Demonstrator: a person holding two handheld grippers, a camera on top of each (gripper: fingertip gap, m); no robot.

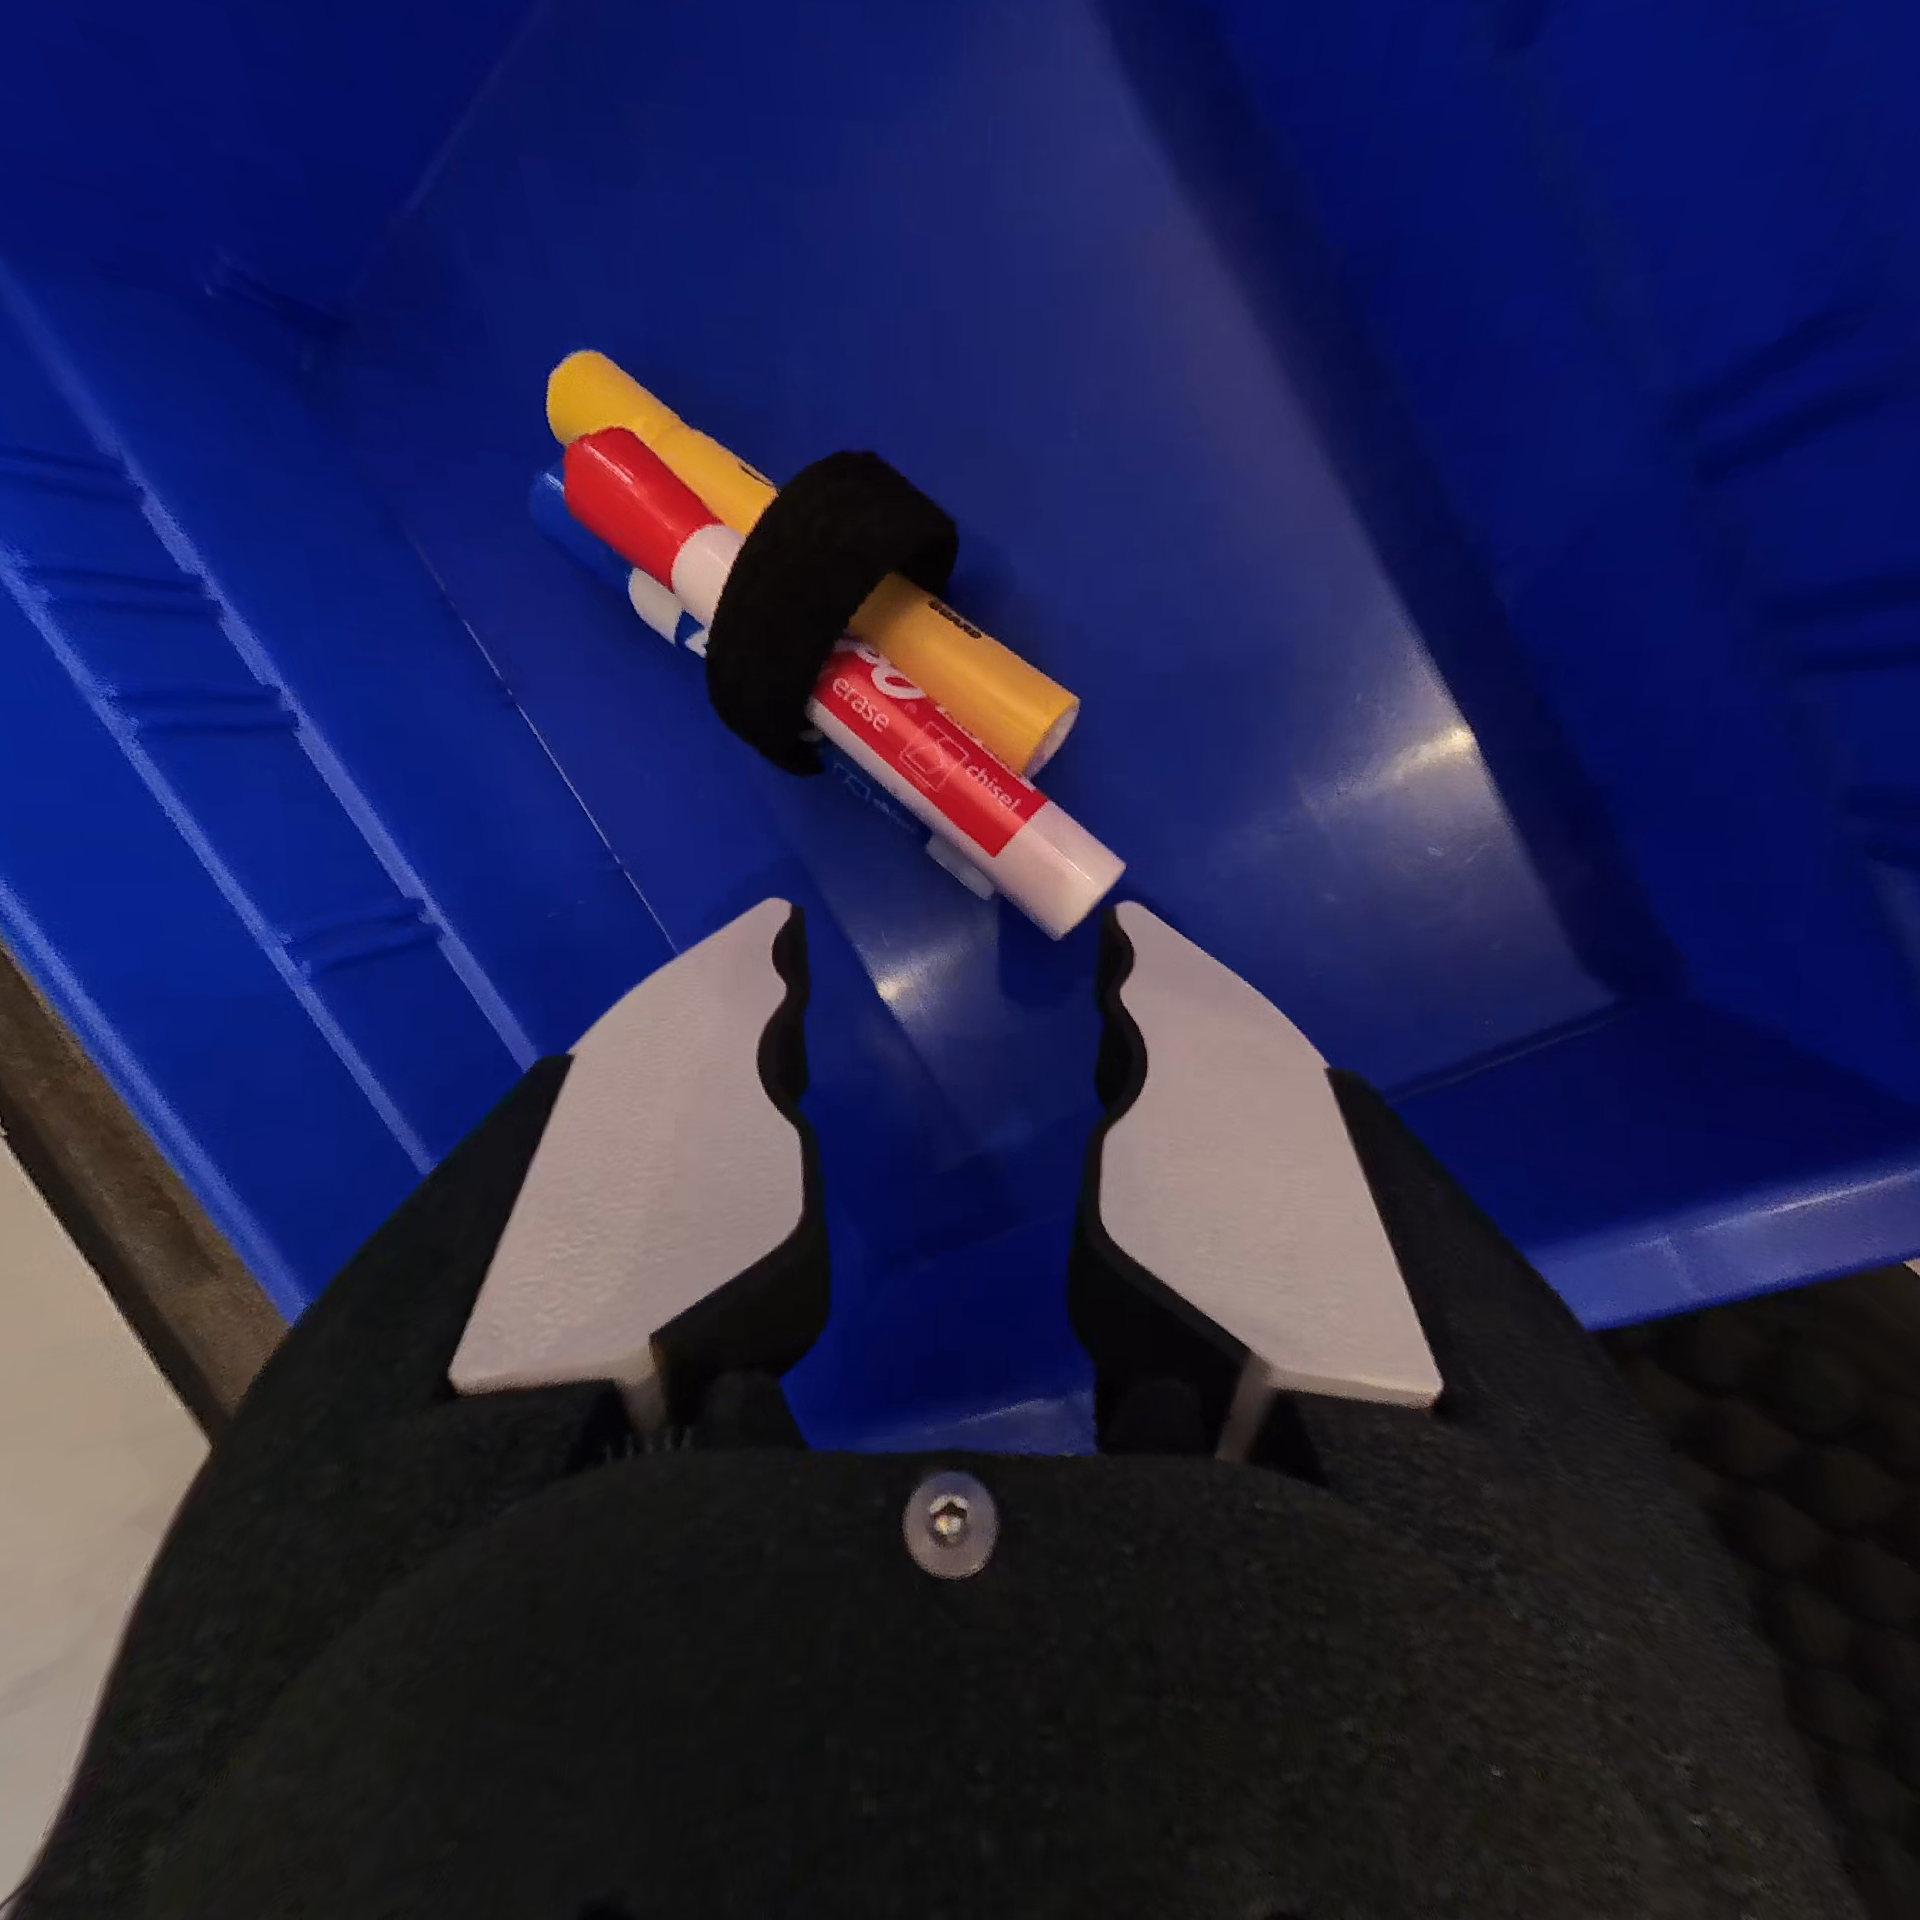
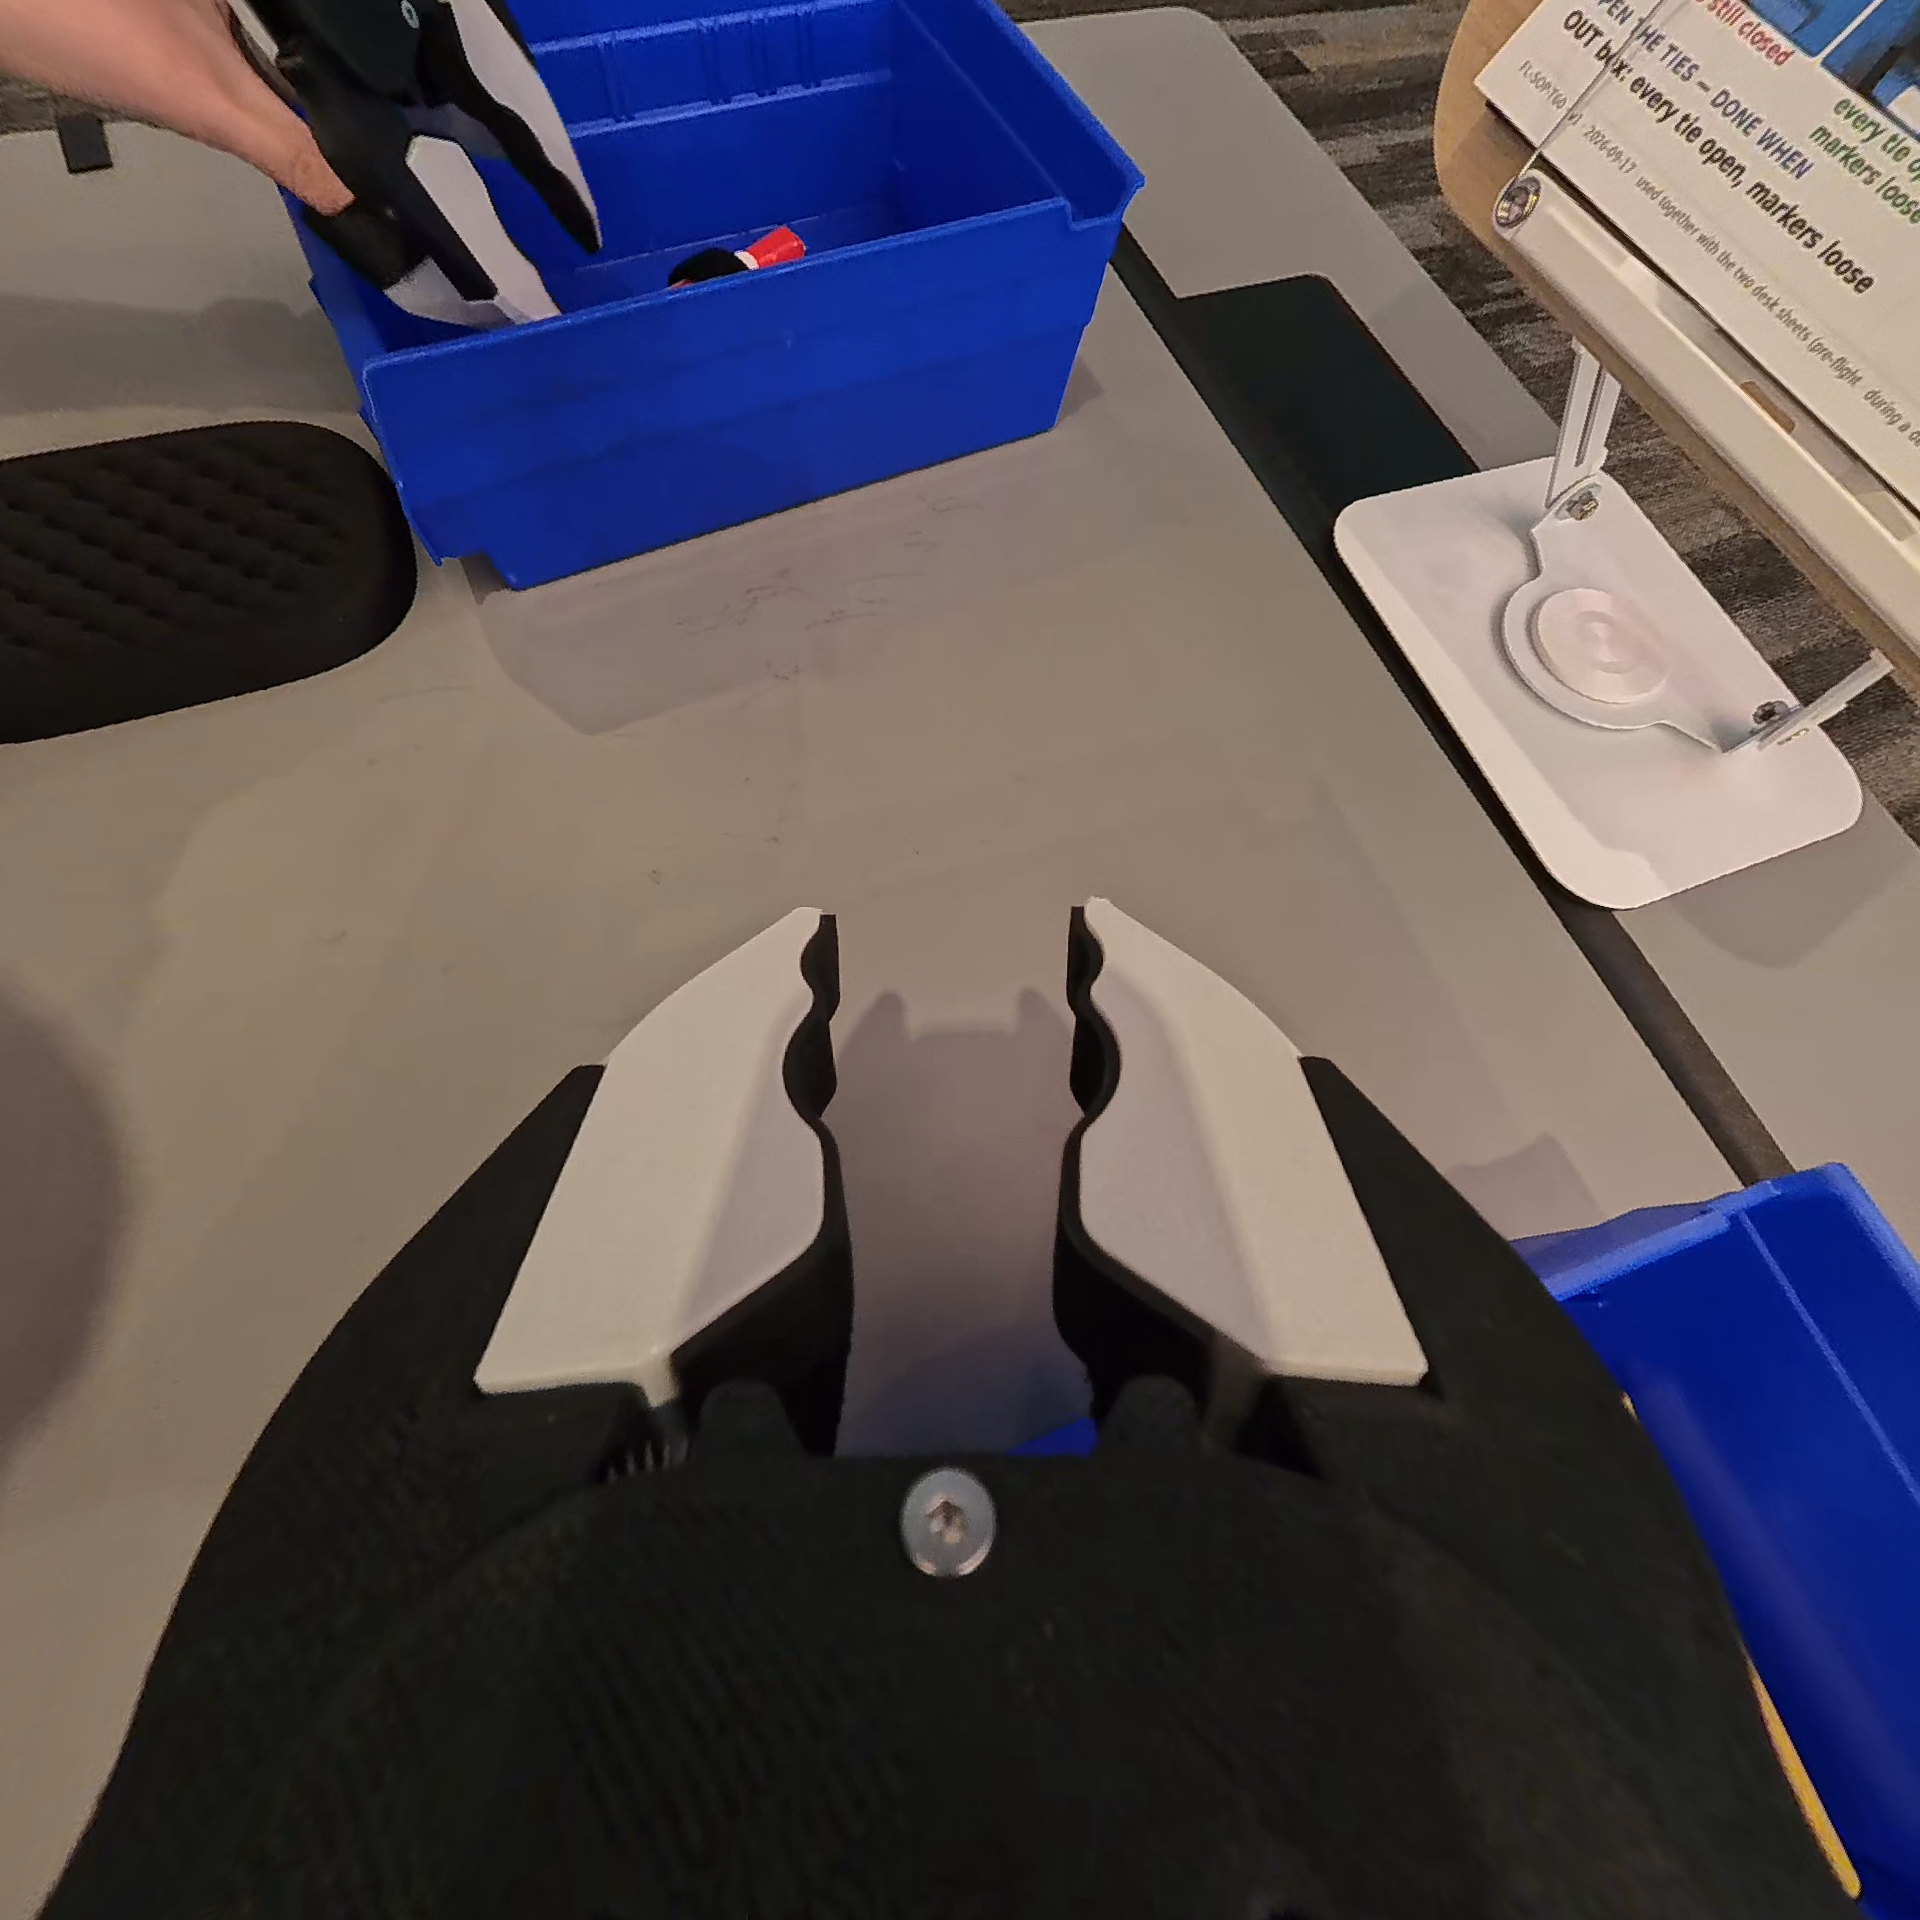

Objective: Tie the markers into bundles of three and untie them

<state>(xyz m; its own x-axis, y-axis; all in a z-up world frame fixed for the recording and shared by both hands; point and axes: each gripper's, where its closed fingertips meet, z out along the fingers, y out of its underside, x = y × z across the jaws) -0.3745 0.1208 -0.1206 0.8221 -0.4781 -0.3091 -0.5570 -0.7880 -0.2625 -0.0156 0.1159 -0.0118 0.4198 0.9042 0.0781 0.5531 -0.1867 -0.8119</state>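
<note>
A bundle of three markers, yellow (image 1: 966,665), red (image 1: 935,769) and blue (image 1: 582,540), lies on the floor of a blue bin (image 1: 1299,468). A black fabric band (image 1: 821,603) is wrapped around their middle. My left gripper (image 1: 951,920) is open and empty, inside the bin, just short of the red marker's white end. In the right wrist view the left gripper (image 2: 520,281) reaches into the bin (image 2: 727,416), where the band (image 2: 707,268) and a red marker end (image 2: 777,249) show. My right gripper (image 2: 951,920) is open and empty above the grey table (image 2: 935,748).
A black textured pad (image 2: 177,571) lies left of the bin. A white stand (image 2: 1590,686) holding a printed sheet (image 2: 1704,177) is at the right. A second blue bin (image 2: 1787,1455) sits at the lower right. A hand (image 2: 166,94) holds the left gripper. Tip to tip, the grippers are about 40 centimetres apart. To the black fabric band (image 1: 821,603): left tips about 5 centimetres, right tips about 35 centimetres.
</note>
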